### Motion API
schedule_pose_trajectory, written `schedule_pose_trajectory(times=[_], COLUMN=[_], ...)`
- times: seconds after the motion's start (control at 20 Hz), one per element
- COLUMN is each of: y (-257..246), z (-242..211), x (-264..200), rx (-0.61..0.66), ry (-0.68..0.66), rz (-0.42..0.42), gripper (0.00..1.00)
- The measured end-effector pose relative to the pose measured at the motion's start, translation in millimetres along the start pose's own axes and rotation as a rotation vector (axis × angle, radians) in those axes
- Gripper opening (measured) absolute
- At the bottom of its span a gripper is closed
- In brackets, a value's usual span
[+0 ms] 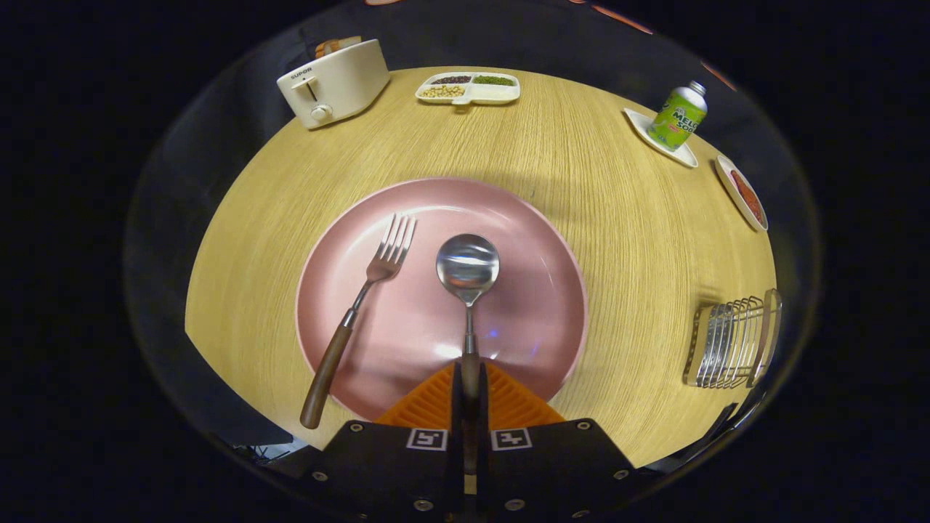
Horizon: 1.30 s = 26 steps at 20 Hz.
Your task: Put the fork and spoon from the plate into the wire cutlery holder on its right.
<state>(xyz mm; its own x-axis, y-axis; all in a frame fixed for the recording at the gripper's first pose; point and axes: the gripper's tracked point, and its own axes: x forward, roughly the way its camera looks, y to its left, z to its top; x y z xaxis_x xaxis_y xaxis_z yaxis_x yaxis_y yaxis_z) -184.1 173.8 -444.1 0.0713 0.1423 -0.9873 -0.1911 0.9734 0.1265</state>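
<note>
The gripper [470, 392] had its jaws closed on the dark wooden handle of the steel spoon [468, 270], so a clean lift called for a firm, level hold before carrying it right to the wire cutlery holder [732, 343]. The spoon lay on the round pink plate [538, 240], its long axis running straight ahead, bowl pointing away; the wooden-handled fork [363, 305] rested beside it.

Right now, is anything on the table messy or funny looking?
Nothing is spilled or broken. The fork lies slanted, its handle poking off the plate. The tool is shut on the spoon handle. The holder waits to the right.
</note>
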Motion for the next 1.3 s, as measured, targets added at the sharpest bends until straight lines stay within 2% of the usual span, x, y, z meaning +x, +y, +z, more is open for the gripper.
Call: schedule_pose_trajectory(times=[0.55,0.9,1.3], y=[-28.5,-86.6,-189.7], z=[36.7,63.3,62.3], x=[-61.6,-120.3,-181.3], rx=[0.065,0.143,0.210], ry=[-0.232,-0.418,-0.543], rz=[0.048,-0.019,-0.171], gripper=[0.06,0.06,0.06])
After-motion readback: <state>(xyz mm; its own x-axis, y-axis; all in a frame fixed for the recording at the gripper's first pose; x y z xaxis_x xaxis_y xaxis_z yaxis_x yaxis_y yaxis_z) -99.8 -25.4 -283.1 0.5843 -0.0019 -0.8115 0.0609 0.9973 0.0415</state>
